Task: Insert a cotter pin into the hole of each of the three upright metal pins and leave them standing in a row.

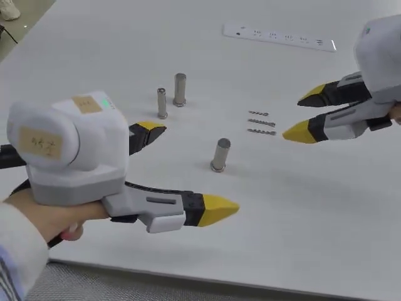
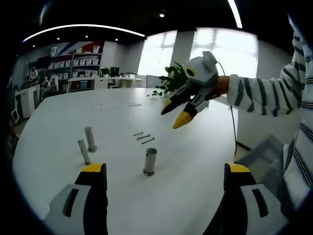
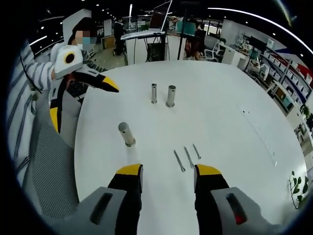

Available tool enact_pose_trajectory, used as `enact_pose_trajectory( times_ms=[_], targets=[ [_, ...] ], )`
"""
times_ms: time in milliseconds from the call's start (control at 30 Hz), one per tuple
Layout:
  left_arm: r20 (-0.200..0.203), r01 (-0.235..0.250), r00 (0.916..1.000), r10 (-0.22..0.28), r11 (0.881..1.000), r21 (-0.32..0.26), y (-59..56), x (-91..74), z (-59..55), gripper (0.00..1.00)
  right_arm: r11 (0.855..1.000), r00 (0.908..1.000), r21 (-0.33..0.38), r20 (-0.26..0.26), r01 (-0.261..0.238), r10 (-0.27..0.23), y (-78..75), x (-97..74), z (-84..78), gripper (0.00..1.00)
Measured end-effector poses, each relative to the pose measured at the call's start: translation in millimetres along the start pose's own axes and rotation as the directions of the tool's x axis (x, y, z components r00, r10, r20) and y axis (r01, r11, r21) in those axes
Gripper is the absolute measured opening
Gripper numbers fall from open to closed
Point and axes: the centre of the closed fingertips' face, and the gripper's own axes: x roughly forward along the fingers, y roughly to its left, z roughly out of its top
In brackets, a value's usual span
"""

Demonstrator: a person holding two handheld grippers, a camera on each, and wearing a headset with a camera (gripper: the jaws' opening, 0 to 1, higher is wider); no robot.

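L gripper [image 1: 197,168] is hovering lower left in head view, over the near edge of the white table [image 1: 301,219], jaws spread wide & holding nothing. Just beyond its tips, mid-frame, the near metal pin [image 1: 220,155] is standing upright by itself. Right of that, three cotter pins [image 1: 261,123] are lying side by side on the tabletop. R gripper [image 1: 293,117] is hanging at frame right w/ tips pointing toward them, jaws parted, empty. Further back, upper centre-left, a thin metal pin [image 1: 162,103] & a thicker metal pin [image 1: 180,89] are standing close together, apart. A white power strip [image 1: 279,36] is lying near the top edge. Tabletop is showing plain matte white. In L gripper view, the office behind is showing shelves [image 2: 73,61], bright windows [image 2: 225,51] & a plant [image 2: 171,81].
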Motion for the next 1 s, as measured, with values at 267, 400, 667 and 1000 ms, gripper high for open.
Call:
enact_pose_trajectory(
  times_ms=[267,400,667,1000],
  targets=[
    [0.007,-0.012,0.9999,0.012,1.000,-0.014,2.6,-3.2,2.3,0.99,0.996,0.9962,-0.057,-0.061,-0.066,0.062,-2.3,21.7,-5.1,0.28],
    [-0.005,-0.011,0.9999,0.011,1.000,-0.012,2.7,-3.8,-0.2,0.99,0.994,0.9921,-0.065,-0.097,-0.086,0.079,-7.7,32.9,-10.5,0.26],
    [-0.017,-0.014,0.9998,0.013,1.000,-0.023,4.3,-5.1,-4.6,0.99,0.988,0.9809,-0.079,-0.155,-0.131,0.118,-9.7,50.1,-20.2,0.21],
    [-0.034,-0.017,0.9993,0.016,0.999,-0.041,7.3,-5.3,-11.9,0.99,0.979,0.9642,-0.124,-0.232,-0.161,0.129,-19.2,60.6,-30.5,0.18]
  ],
)
